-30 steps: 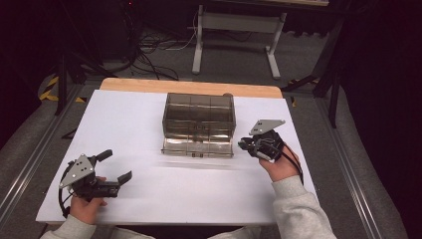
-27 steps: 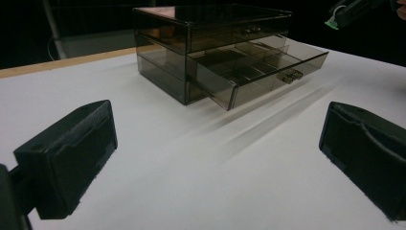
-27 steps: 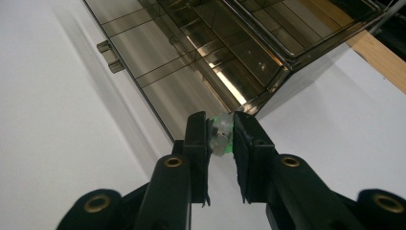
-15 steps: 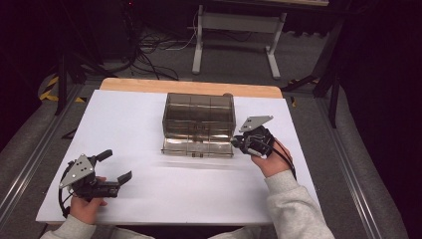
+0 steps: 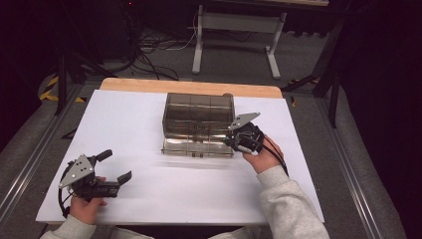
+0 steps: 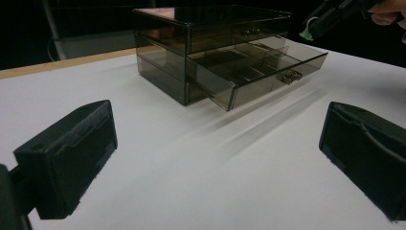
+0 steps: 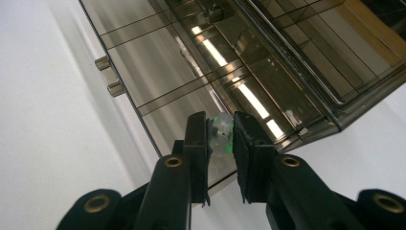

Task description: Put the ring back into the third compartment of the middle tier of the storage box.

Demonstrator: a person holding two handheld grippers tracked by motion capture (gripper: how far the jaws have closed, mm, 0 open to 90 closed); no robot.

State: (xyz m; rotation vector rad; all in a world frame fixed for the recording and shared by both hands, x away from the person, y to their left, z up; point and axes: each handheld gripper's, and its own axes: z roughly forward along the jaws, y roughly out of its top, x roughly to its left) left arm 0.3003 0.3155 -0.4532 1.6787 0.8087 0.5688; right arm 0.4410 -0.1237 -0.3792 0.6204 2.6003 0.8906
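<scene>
Since the earlier frame my right gripper (image 5: 232,142) has slid in toward the smoky transparent plastic drawer cabinet (image 5: 199,119), going from beside its right front corner to right over the end of the pulled-out drawer; my left gripper (image 5: 115,167) has stayed put.

I see the white table top (image 5: 149,199) carrying that cabinet toward its far middle. Its lowest divided tinted drawer (image 6: 258,72) stands pulled out toward me, two small handles on its front, while the upper drawer sits closed.

My right gripper hovers at the drawer's right end, jaws pressed in on a small clear plastic piece with green marks (image 7: 221,134), which hangs just above the drawer's right compartments. From the left gripper view I see a green tip at that gripper's nose (image 6: 306,34), off the cabinet's right side.

My left gripper rests well in front of the cabinet and to its left, jaws spread wide with bare table between them.
</scene>
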